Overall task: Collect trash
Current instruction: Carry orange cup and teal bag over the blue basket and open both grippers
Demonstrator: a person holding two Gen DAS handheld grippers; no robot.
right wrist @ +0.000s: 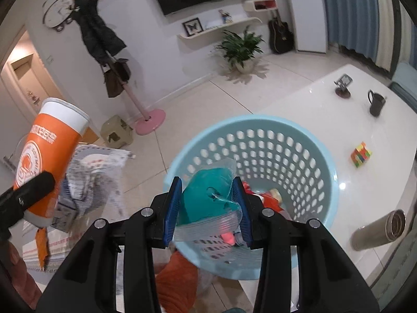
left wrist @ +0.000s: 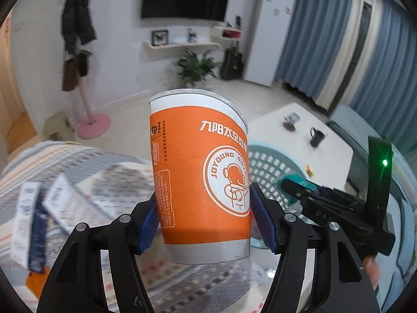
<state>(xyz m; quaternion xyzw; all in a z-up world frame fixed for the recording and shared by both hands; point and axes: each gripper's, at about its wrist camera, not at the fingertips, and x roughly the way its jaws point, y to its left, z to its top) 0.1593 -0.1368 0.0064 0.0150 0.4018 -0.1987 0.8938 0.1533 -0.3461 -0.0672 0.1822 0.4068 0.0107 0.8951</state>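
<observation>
Left gripper: its blue pads clamp the lower half of an orange and white paper cup, which stands upright between the jaws with its rim pointing away.

Right gripper: its jaws pinch a teal and clear plastic wrapper, crumpled, with its loose edge hanging just ahead of the pads.

Basket: a pale blue perforated bin sits directly beyond and below the right gripper; the wrapper hangs over its near rim. From the left gripper it lies ahead and to the right, partly hidden behind the cup.

Already inside: some red and other scraps lie at the basket bottom.

Left behind: paper packets rest on a striped cloth to the left of the left gripper; whether they count as trash I cannot tell.

Progress: partway, by my judgement. Both pieces are lifted and neither is dropped in yet.

Farther out: a white table holds a dark mug, a colour cube and a steel flask.
</observation>
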